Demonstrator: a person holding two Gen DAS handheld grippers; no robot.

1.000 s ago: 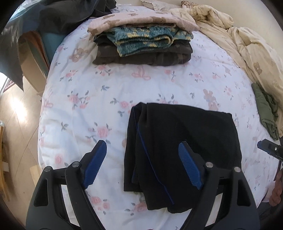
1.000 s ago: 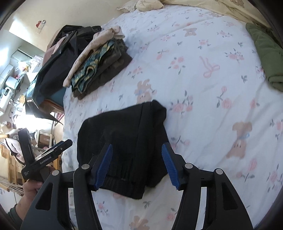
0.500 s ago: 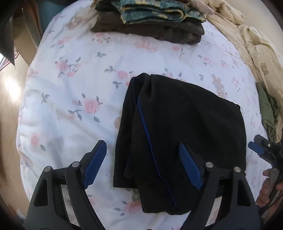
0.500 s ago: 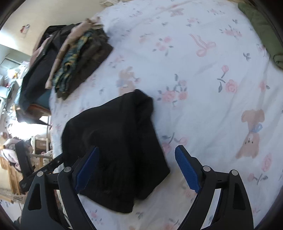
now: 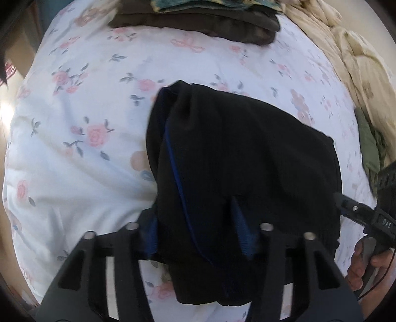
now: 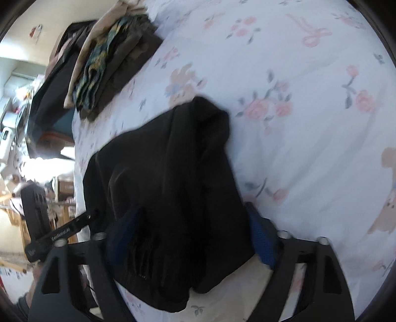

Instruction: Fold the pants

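Folded black pants (image 5: 247, 161) with a thin blue stripe lie on the floral bedsheet (image 5: 74, 123). My left gripper (image 5: 195, 230) straddles their near left edge, fingers wide apart, one blue pad (image 5: 241, 230) pressed into the cloth and the other beside the fold. My right gripper (image 6: 195, 237) straddles the pants (image 6: 168, 173) at the opposite near edge, one pad (image 6: 262, 245) at the cloth's side and the other sunk in the fabric. The cloth partly hides the pads, so grip is unclear.
A stack of folded clothes (image 5: 198, 14) sits at the far side of the bed, also in the right wrist view (image 6: 109, 57). A cream quilt (image 5: 358, 62) and a green garment (image 5: 371, 148) lie to the right. The bed's edge and floor are on the left.
Both grippers have come down and forward onto the pants, and their fingers now reach around the cloth's near edges. The pants have stayed put.
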